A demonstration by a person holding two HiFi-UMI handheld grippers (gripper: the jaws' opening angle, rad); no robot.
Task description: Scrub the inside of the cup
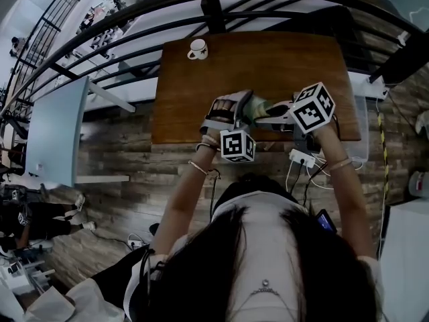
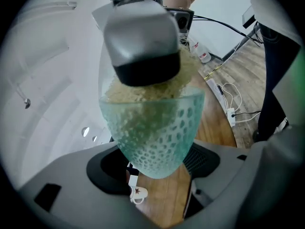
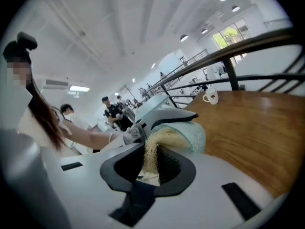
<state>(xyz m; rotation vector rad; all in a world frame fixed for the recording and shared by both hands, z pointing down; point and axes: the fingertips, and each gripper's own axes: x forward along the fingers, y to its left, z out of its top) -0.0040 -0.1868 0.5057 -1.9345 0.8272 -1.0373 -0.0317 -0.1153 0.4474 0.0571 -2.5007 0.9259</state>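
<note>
Head view: above the wooden bench [image 1: 268, 66], the left gripper [image 1: 230, 109] and right gripper [image 1: 275, 115] meet at a green cup [image 1: 257, 107]

Left gripper view: its jaws are clamped on the dimpled cup, with a yellow sponge [image 2: 143, 92] filling the cup

Right gripper view: the jaws pinch the sponge, which is pushed into the cup's mouth just ahead

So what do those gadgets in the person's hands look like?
The left tongs and right tongs are grey plastic with black pads inside, each carrying a white cube printed with black square markers. A thin bracelet circles each wrist.
</note>
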